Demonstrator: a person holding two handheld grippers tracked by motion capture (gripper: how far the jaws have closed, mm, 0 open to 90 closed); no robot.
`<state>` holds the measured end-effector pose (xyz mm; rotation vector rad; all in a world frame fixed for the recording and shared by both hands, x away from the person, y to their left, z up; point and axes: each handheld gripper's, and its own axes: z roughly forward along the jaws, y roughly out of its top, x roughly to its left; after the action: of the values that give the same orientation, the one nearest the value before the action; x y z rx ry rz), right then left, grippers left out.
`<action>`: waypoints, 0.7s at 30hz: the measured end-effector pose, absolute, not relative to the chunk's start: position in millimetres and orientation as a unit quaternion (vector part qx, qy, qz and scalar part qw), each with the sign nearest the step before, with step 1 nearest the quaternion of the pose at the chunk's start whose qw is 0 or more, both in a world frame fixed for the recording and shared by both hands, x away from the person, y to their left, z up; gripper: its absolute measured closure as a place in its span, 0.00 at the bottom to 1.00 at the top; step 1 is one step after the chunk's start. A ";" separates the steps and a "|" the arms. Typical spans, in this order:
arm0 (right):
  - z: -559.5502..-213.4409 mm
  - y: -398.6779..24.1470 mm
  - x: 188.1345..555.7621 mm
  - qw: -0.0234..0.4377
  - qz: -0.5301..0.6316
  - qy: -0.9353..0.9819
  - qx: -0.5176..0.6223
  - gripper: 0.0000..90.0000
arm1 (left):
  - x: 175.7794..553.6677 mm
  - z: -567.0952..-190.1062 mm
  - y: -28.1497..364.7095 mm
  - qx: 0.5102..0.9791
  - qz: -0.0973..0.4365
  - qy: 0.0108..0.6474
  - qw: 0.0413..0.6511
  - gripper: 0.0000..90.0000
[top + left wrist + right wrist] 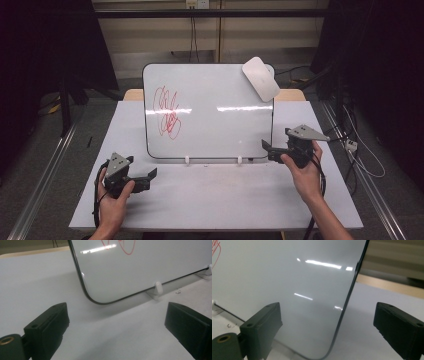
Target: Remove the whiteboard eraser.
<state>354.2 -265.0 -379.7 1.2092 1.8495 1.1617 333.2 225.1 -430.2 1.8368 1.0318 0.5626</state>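
Here, one whiteboard (220, 115), one eraser (260, 78), two grippers, fingers spread.

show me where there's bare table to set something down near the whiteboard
The widest bare patch is the front strip of the table, between the left gripper and the right gripper, in front of the whiteboard and its white feet. Narrower bare strips run left and right of the board. It is tightest at the board's right lower corner, where the right gripper sits close.

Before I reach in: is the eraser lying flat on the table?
No, the eraser sits at the whiteboard's top right corner, well above the table.
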 end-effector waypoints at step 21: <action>-302.9 -248.8 417.2 0.391 0.402 0.732 0.387 0.14 | 329.9 -430.4 230.8 0.748 0.226 0.420 0.461 0.06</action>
<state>417.2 -248.8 -302.9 0.9827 1.8580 1.0221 329.9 230.8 -430.4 1.8396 1.0342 0.5567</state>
